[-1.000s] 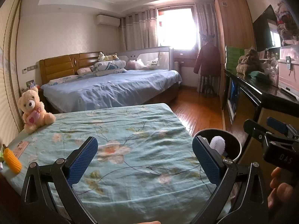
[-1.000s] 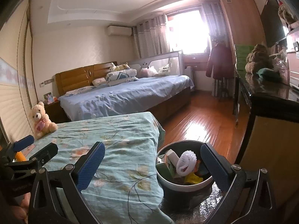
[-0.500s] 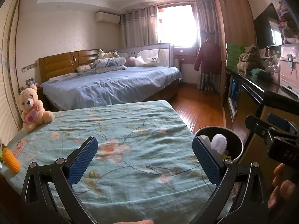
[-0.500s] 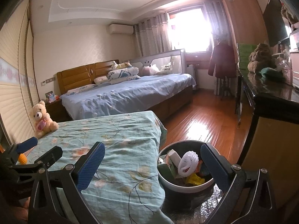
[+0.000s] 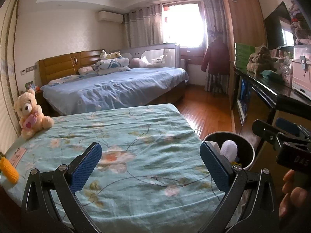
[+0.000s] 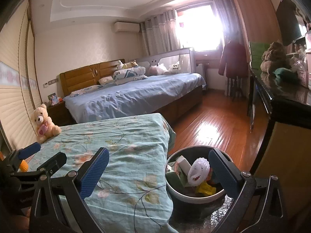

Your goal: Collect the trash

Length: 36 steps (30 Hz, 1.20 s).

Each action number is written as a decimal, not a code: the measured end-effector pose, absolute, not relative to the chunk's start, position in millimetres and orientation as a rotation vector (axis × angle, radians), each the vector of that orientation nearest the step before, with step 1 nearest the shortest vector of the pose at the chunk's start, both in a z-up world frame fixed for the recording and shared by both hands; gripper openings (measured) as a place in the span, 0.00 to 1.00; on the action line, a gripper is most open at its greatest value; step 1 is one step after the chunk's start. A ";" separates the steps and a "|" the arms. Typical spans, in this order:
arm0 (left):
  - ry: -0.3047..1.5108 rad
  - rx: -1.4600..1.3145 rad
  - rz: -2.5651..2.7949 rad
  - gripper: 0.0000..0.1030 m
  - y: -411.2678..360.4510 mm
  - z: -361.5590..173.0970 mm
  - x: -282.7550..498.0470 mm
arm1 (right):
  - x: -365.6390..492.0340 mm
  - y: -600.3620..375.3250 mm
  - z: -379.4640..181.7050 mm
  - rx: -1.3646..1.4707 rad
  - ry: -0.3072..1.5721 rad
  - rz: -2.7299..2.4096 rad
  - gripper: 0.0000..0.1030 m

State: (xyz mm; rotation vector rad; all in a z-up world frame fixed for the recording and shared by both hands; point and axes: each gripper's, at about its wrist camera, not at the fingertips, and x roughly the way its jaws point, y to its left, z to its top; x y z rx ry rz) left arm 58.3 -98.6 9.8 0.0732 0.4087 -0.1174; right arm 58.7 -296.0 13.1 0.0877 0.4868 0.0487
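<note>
Two grippers, both spread wide and holding nothing.

Left wrist view: your left gripper (image 5: 150, 164), black frame with blue textured pads, hangs over the near bed covered in a teal floral sheet (image 5: 124, 136). Pads well apart, nothing between them. A round dark trash bin (image 5: 246, 145) stands on the floor just beside the bed's right edge, partly behind your right-hand pad. A white foam mesh sleeve (image 5: 229, 149) pokes up inside it, with a scrap of yellow beside it. A cream teddy bear holding a pink heart (image 5: 30, 114) sits at the bed's far left corner. A yellow corn-shaped toy (image 5: 8, 169) lies at the left edge of the sheet. Your right gripper (image 5: 279, 134) shows at the frame's right, beyond the bin, with fingers of your hand (image 5: 291, 192) below it.

Right wrist view: your right gripper (image 6: 158, 171) sits over the gap between bed corner and bin, jaws released, empty. The bin (image 6: 171, 184) is near, between the pads and low in frame, touching or just beside the hanging sheet (image 6: 124, 136). It holds the foam sleeve (image 6: 199, 169), a white carton-like piece (image 6: 183, 162), yellow wrapper (image 6: 205, 189) and green scraps. The teddy (image 6: 43, 126) sits far left. Your left gripper (image 6: 41, 155) is at the left edge, above the sheet. Further back: a larger bed with blue cover (image 6: 136, 95), wooden floor (image 6: 213, 124).
</note>
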 end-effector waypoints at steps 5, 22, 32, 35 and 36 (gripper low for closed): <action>0.417 0.076 -0.122 1.00 -100.8 9.7 64.5 | 61.5 -296.8 12.8 0.091 0.491 0.051 1.00; 0.430 0.076 -0.124 1.00 -99.9 8.5 68.0 | 64.0 -298.1 12.1 0.094 0.495 0.052 1.00; 0.439 0.079 -0.125 1.00 -100.3 7.1 69.9 | 64.4 -298.3 8.5 0.092 0.498 0.050 1.00; 0.438 0.078 -0.126 1.00 -100.4 7.2 70.0 | 64.9 -298.4 7.6 0.092 0.498 0.049 1.00; 0.439 0.079 -0.126 1.00 -100.3 6.6 70.3 | 64.9 -298.4 7.6 0.092 0.498 0.049 1.00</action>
